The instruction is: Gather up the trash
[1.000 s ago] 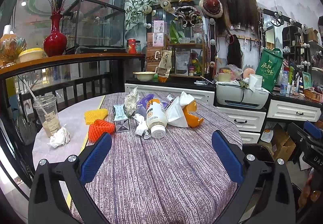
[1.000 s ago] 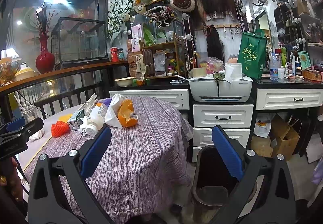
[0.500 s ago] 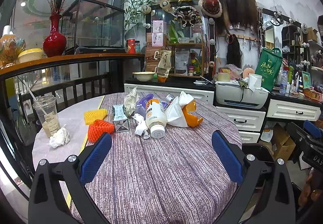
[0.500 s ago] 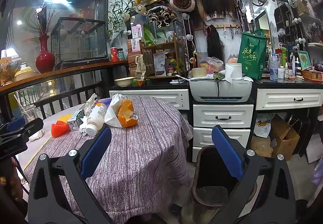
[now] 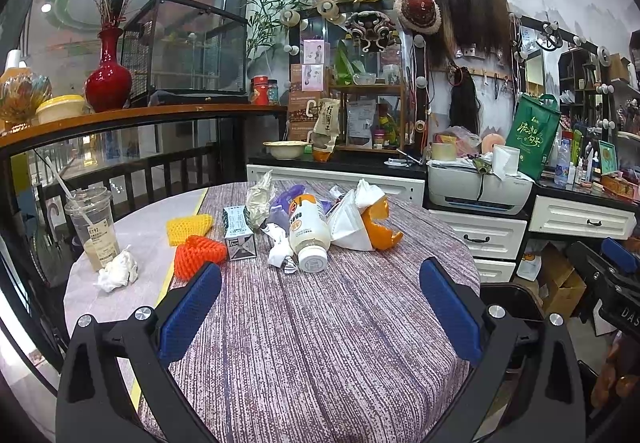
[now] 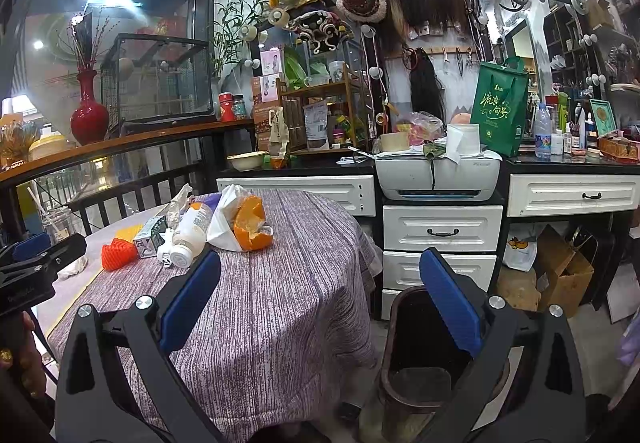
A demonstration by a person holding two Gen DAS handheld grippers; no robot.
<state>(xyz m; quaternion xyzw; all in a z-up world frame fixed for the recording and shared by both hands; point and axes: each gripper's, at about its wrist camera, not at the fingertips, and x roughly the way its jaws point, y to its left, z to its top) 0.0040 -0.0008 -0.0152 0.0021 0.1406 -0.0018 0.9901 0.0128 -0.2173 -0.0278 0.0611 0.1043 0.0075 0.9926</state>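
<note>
Both tools stand wide open and hold nothing: your left tool (image 5: 320, 307) hangs over the near part of the round surface (image 5: 320, 343), and your right tool (image 6: 320, 307) sits off its right edge, above the dark bin (image 6: 416, 371) on the floor.

The trash lies in a loose cluster at the far middle of the surface. The white bottle (image 5: 309, 233) lies on its side with its cap toward you; it looks like rigid, smooth plastic and will likely roll, so close across the body, not the cap. Just left of it, the small carton (image 5: 239, 233) stands upright, light and stiff, and should take a pinch across its flat sides. The crumpled wrapper (image 5: 280, 253) touching the bottle's neck is soft and will crush; any fold will do. To the right, the orange peel (image 5: 380, 229) leans against a white bag (image 5: 346, 221); the peel may be slick and could tear, so grip its thick rim.

Further left, the orange foam net (image 5: 198, 255) and yellow foam net (image 5: 188, 227) are springy and feather-light. The crumpled tissue (image 5: 118, 271) lies beside the plastic cup (image 5: 94, 227) at the far left. The cup appears to hold liquid, so take it upright and gently around its wall.
</note>
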